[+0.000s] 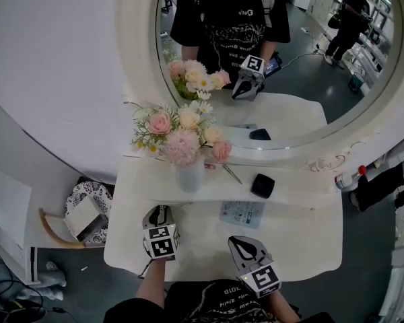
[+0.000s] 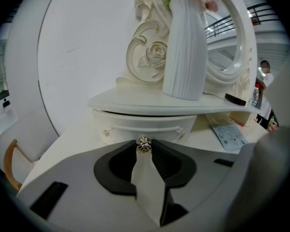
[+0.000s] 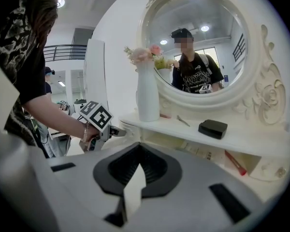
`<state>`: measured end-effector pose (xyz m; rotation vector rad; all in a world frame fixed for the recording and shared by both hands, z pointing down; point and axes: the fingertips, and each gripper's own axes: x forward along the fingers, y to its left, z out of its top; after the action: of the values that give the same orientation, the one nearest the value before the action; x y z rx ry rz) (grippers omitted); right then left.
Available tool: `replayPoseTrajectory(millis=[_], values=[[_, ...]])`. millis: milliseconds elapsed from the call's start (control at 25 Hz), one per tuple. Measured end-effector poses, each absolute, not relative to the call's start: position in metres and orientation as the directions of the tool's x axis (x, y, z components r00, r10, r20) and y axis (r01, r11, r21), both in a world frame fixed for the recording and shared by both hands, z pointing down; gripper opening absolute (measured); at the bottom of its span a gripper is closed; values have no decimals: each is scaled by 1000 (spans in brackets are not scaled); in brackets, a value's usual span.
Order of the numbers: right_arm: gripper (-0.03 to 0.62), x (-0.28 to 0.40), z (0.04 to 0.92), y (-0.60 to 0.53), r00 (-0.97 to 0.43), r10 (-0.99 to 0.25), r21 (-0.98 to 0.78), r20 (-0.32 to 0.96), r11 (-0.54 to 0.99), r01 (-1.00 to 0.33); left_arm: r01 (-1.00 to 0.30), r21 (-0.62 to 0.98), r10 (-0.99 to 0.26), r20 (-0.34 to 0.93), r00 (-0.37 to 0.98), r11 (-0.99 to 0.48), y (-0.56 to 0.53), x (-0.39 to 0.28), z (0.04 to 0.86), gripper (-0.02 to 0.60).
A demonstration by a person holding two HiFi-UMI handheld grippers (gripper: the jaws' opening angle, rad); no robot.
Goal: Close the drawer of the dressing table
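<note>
The left tongs [image 1: 159, 212] were clenched on the small silver metal knob [image 2: 144, 144] of the curved white drawer [image 2: 145, 125], tucked under the shelf on the left of the white desk [image 1: 303, 241]. The right tongs [image 3: 139, 150], nearer and to the right, were clenched on nothing.

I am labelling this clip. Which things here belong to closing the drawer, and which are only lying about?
Job: drawer, knob, left tool.
Lying about: vase, black case, leaflet, right tool.
</note>
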<state>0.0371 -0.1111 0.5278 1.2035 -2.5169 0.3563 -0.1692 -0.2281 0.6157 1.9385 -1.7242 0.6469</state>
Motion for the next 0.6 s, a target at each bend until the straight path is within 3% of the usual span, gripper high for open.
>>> replayPoseTrajectory(millis=[600], values=[[9, 35, 528, -118, -600, -699, -86, 389, 621, -779, -993, 26, -784, 611, 107, -115, -238, -168, 614, 103]])
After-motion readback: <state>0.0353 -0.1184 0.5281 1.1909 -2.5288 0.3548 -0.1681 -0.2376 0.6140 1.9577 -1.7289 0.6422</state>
